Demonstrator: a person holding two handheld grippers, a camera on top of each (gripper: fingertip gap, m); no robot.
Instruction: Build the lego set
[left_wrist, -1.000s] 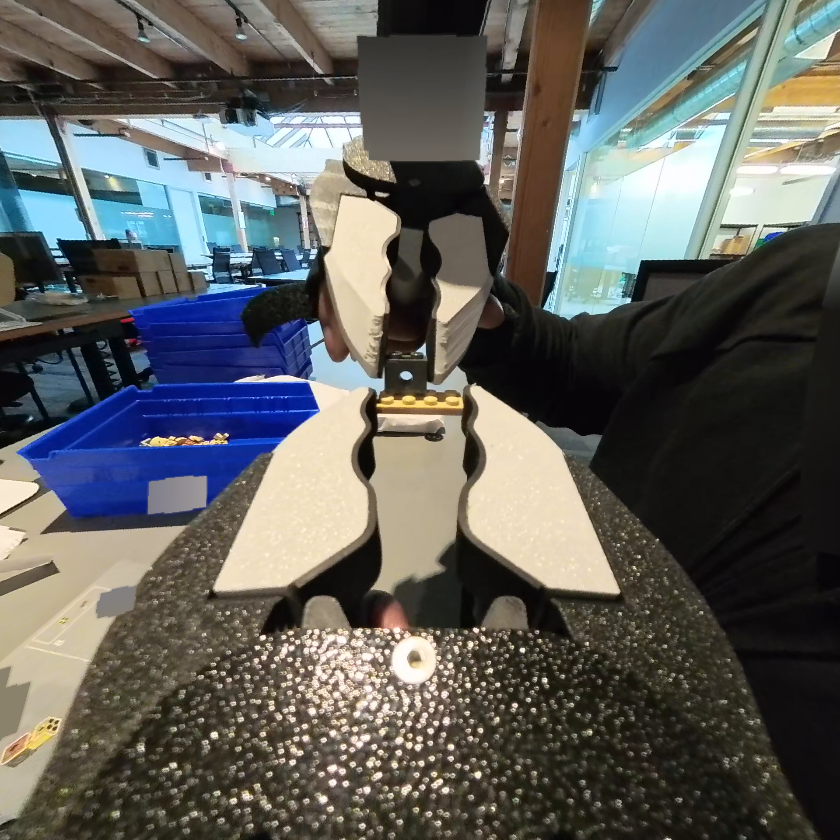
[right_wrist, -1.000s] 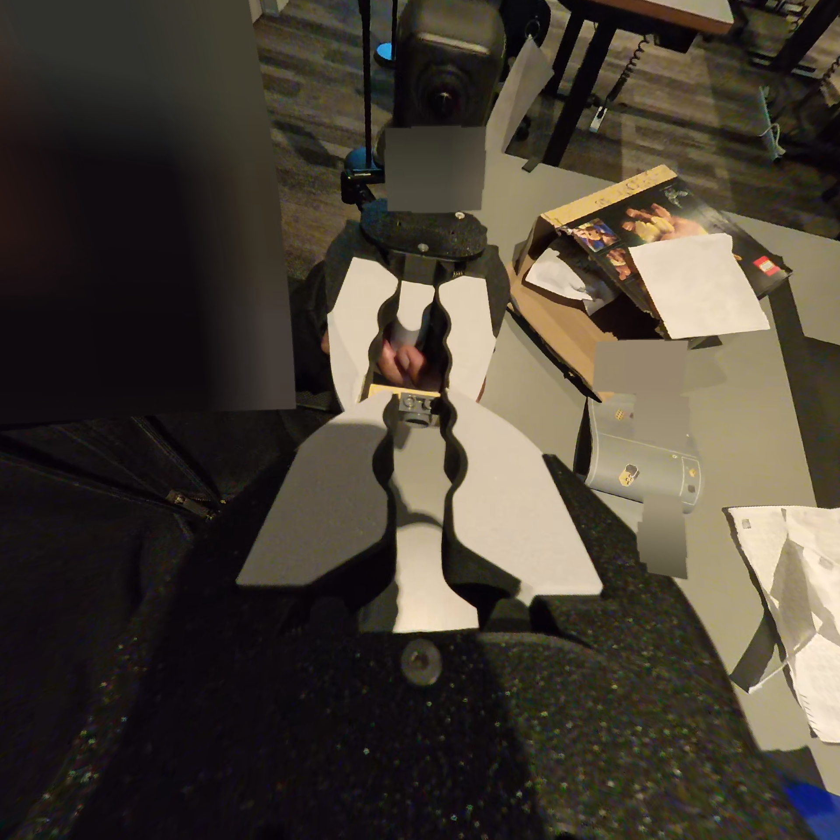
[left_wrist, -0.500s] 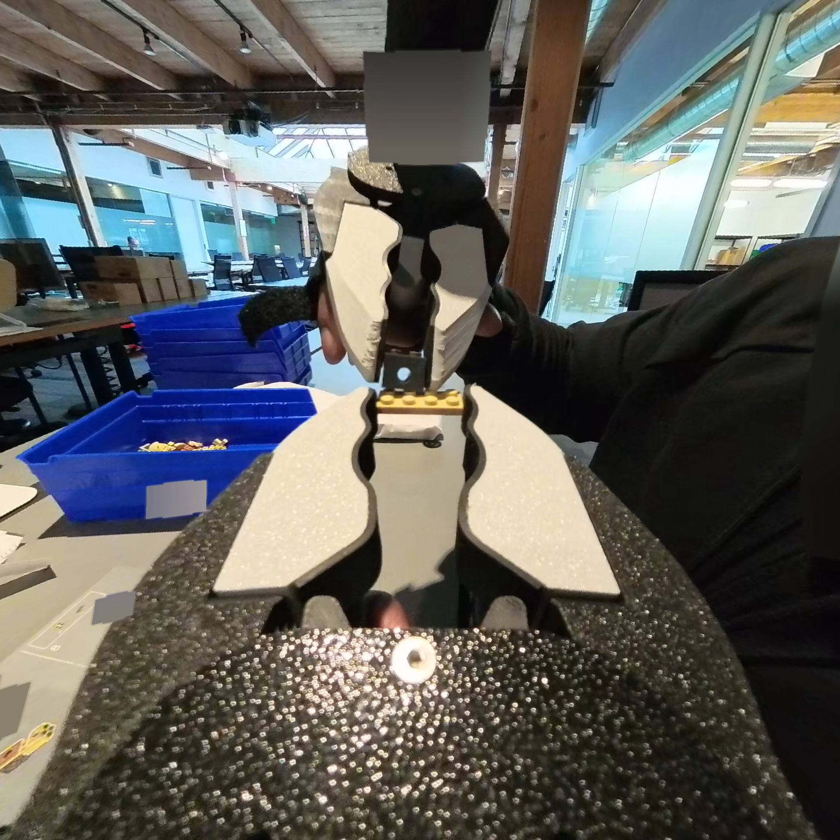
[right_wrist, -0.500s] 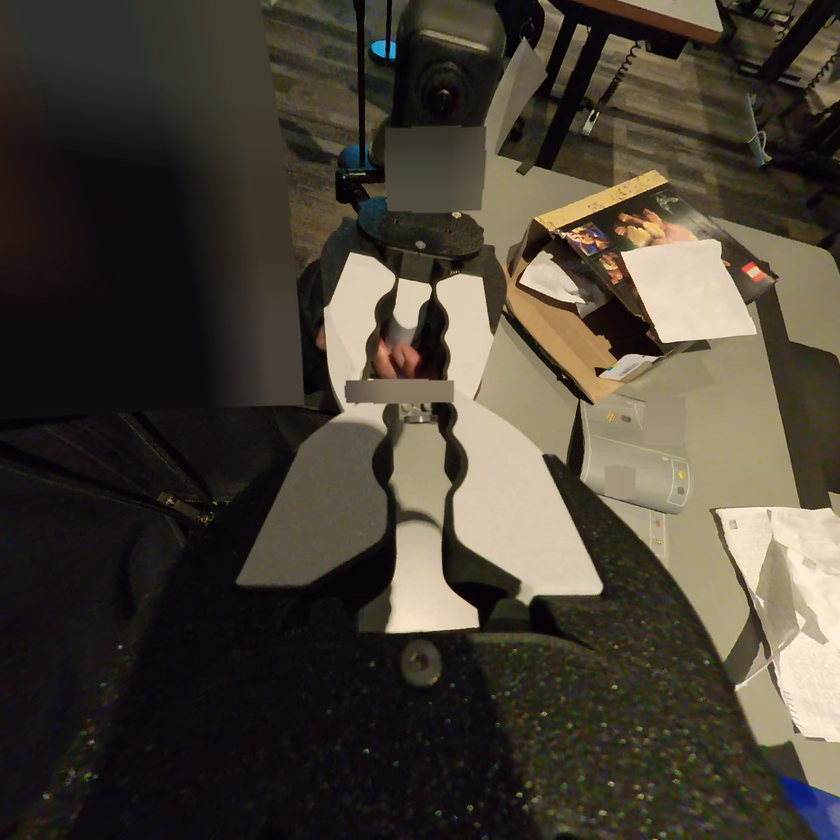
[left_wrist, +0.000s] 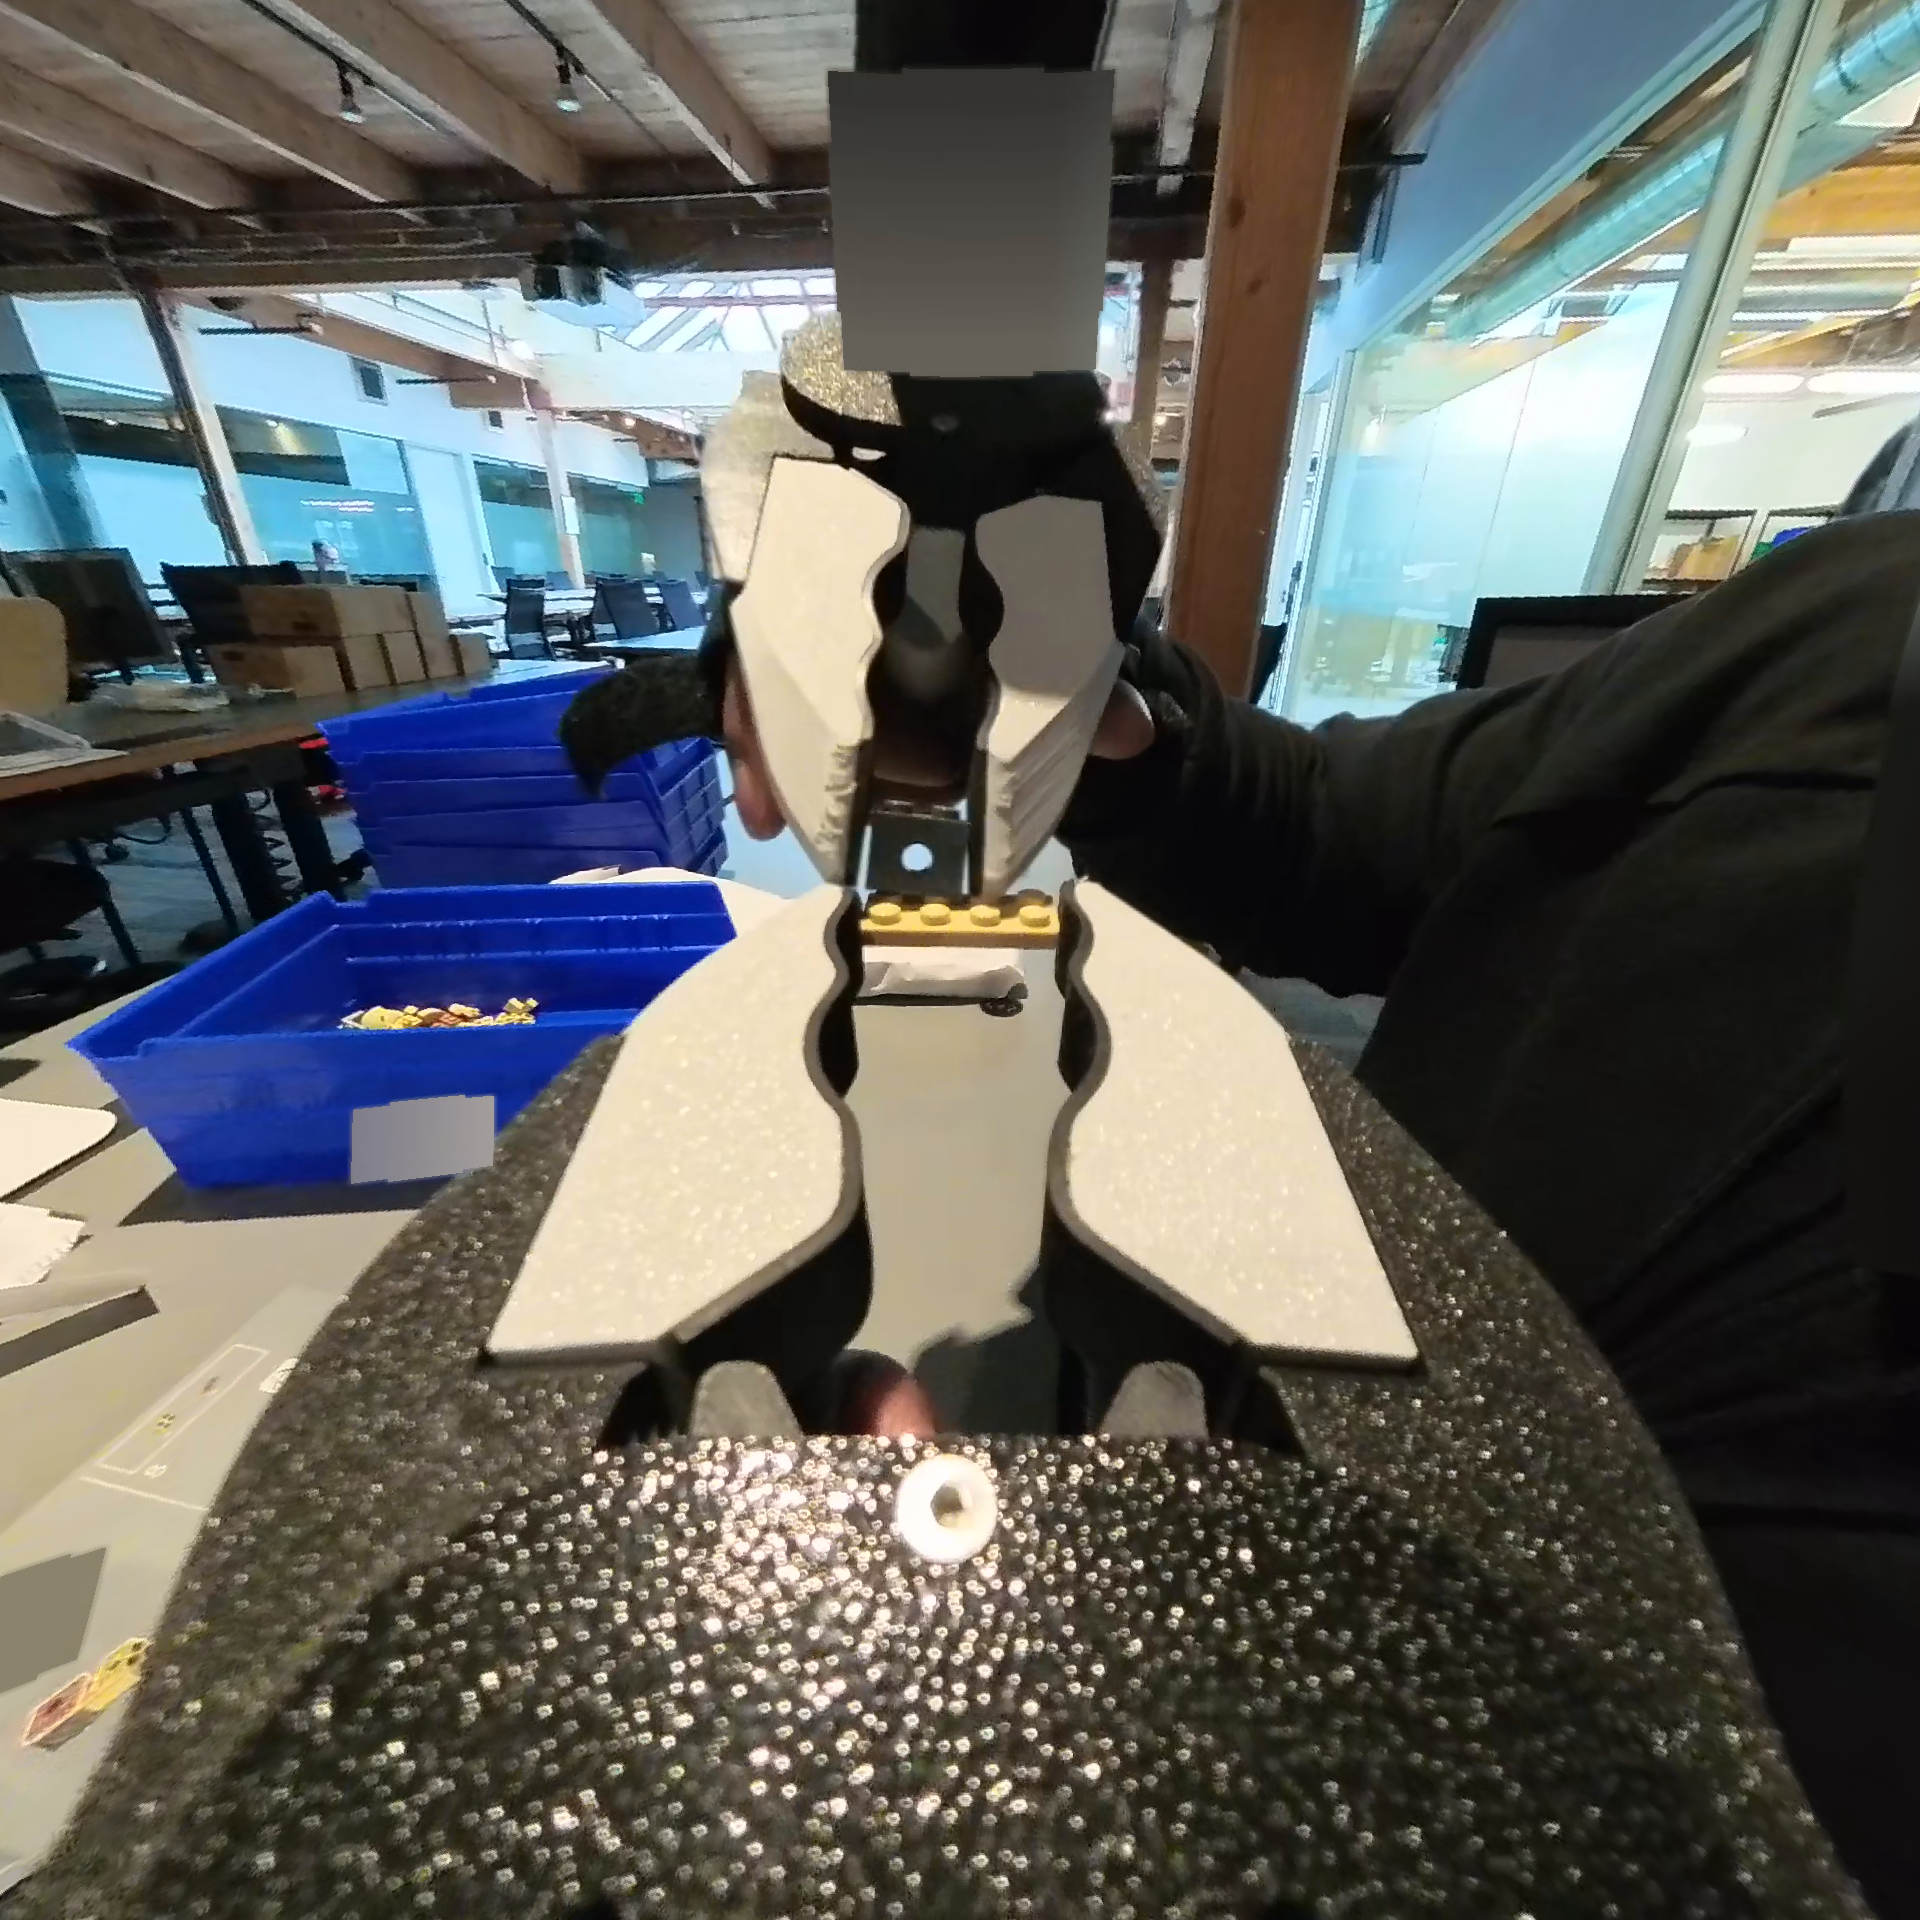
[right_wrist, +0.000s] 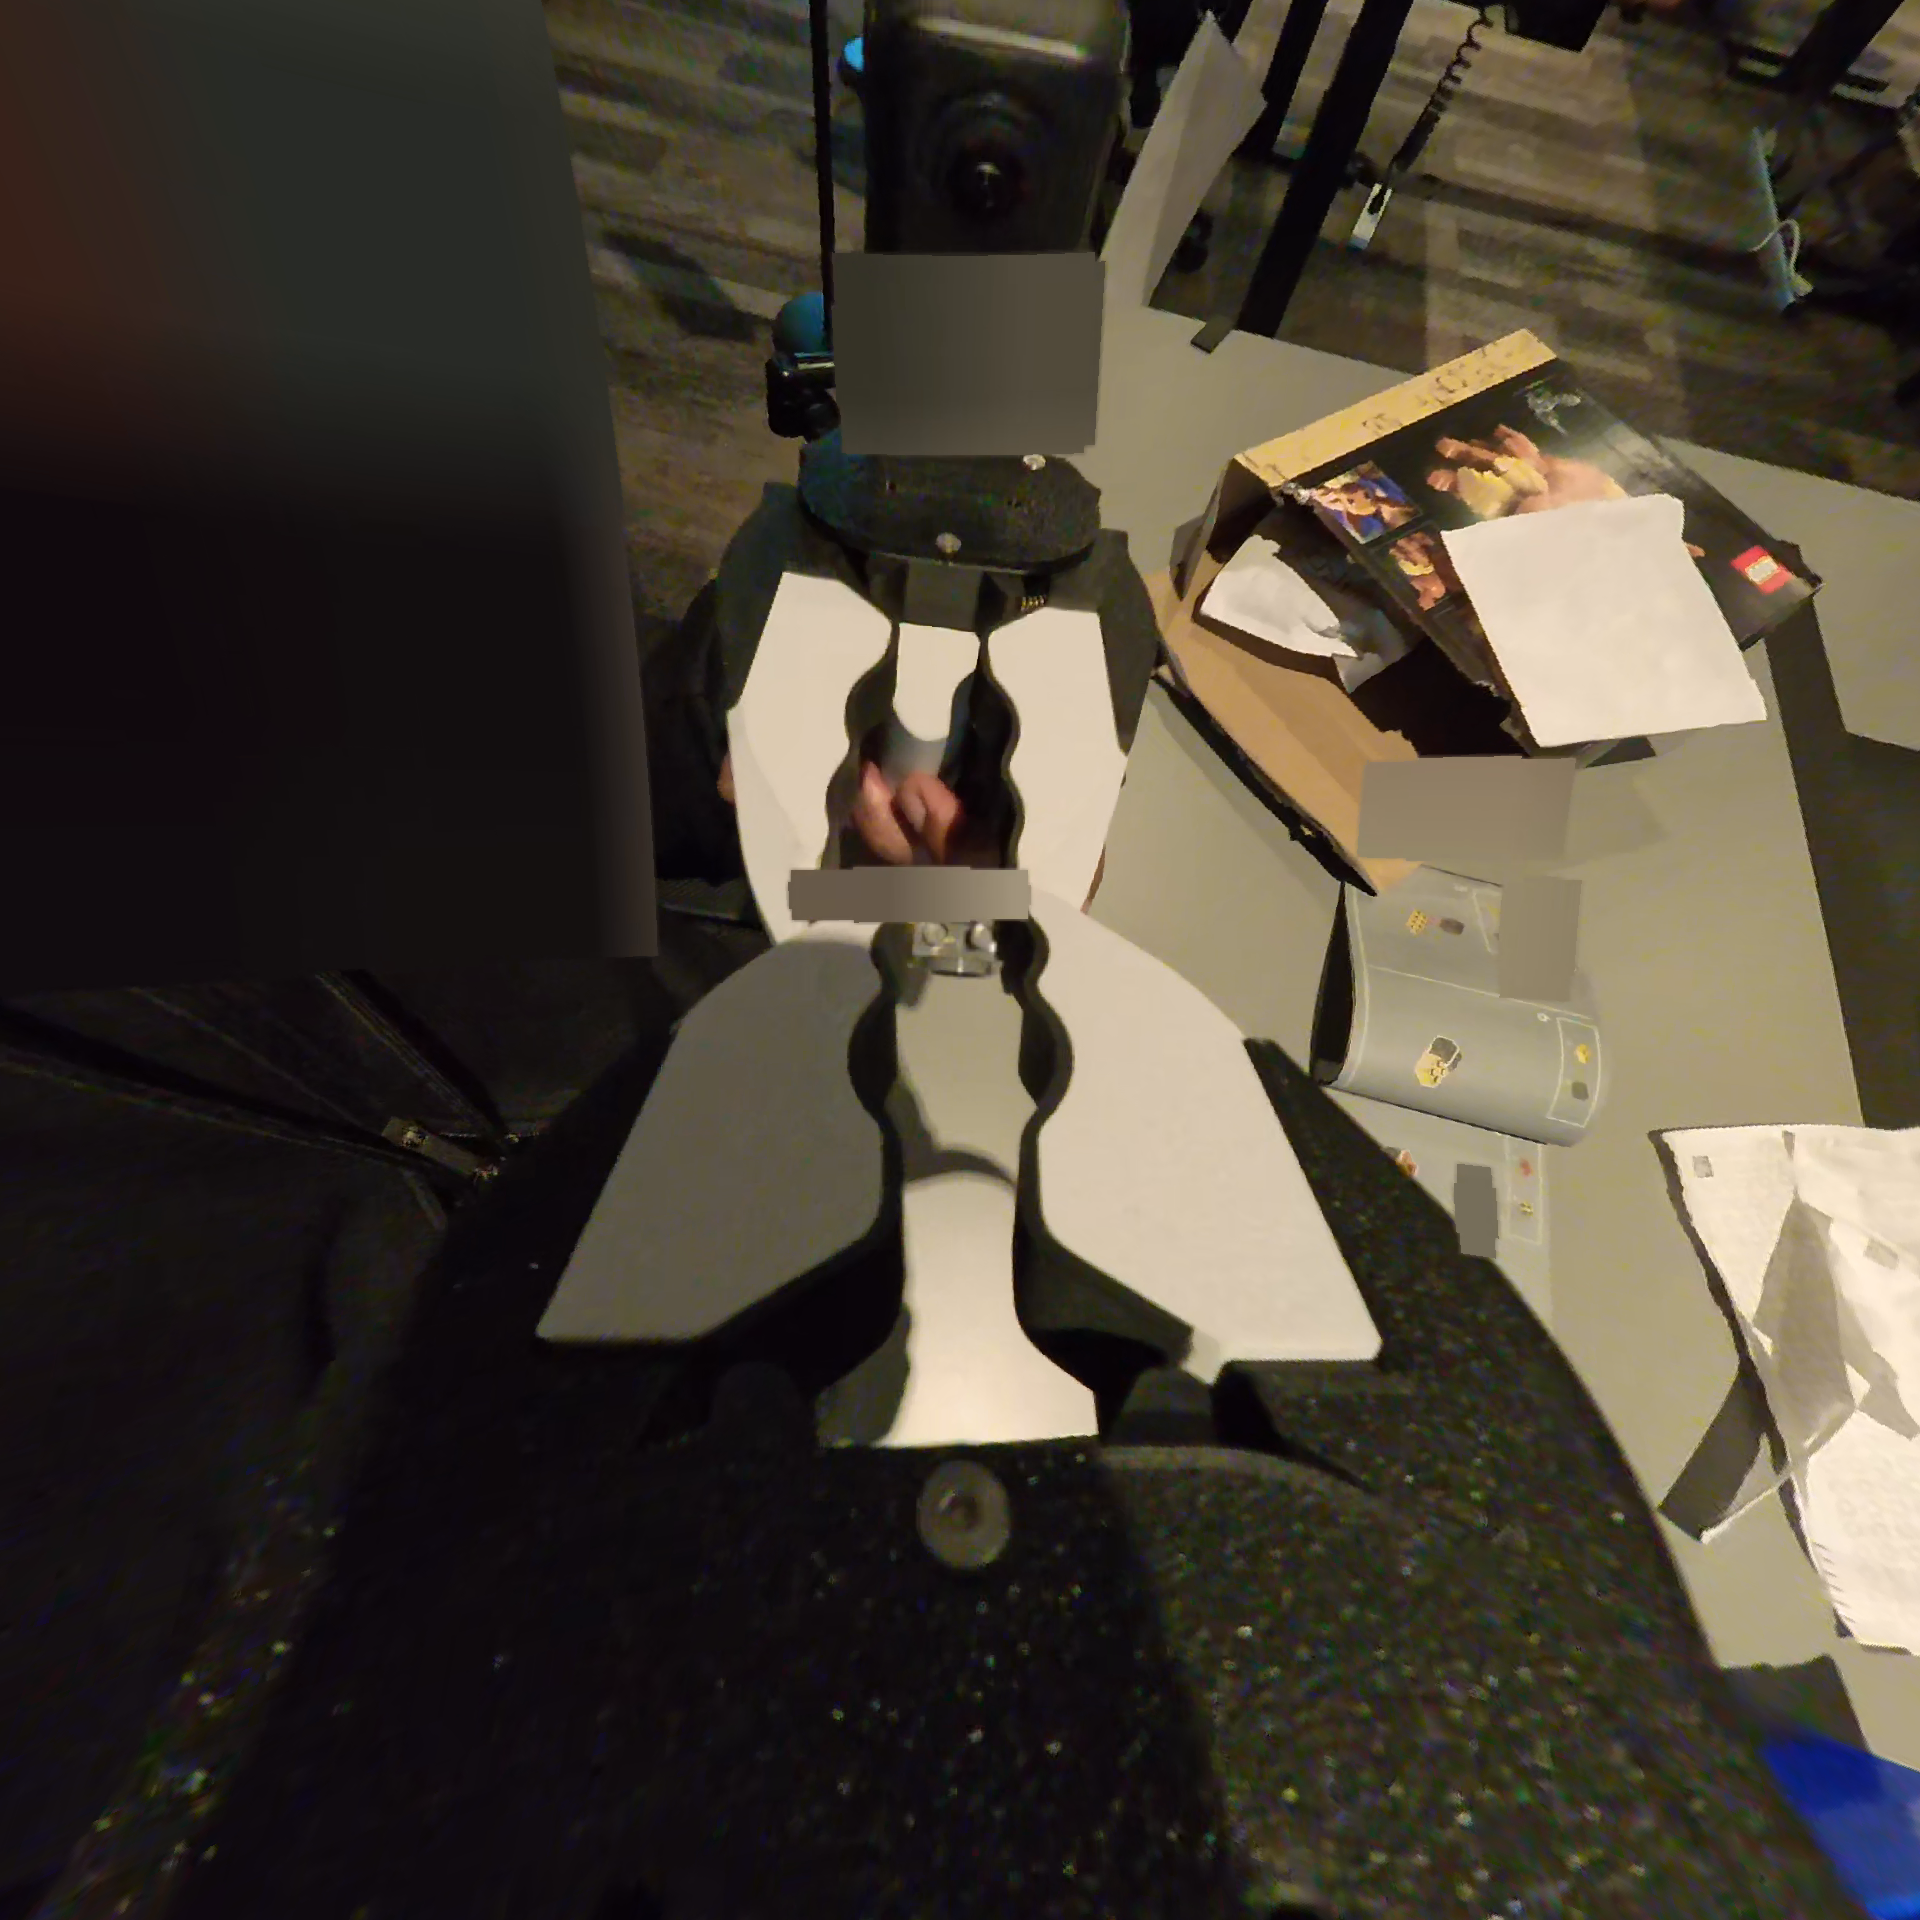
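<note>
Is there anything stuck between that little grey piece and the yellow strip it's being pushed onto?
Nothing visible. The left gripper holds the yellow plate studs up, and the right gripper holds the grey brick directly on top. They look touching; whether it is fully pressed home cannot be told.

Crumpled paper (right_wrist: 1829, 1340) on table (right_wrist: 1195, 831); wood post (left_wrist: 1262, 343) behind.

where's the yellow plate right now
In the left wrist view, the yellow plate is clamped between the left gripper fingertips, directly under the grey brick held by the right gripper.
</note>
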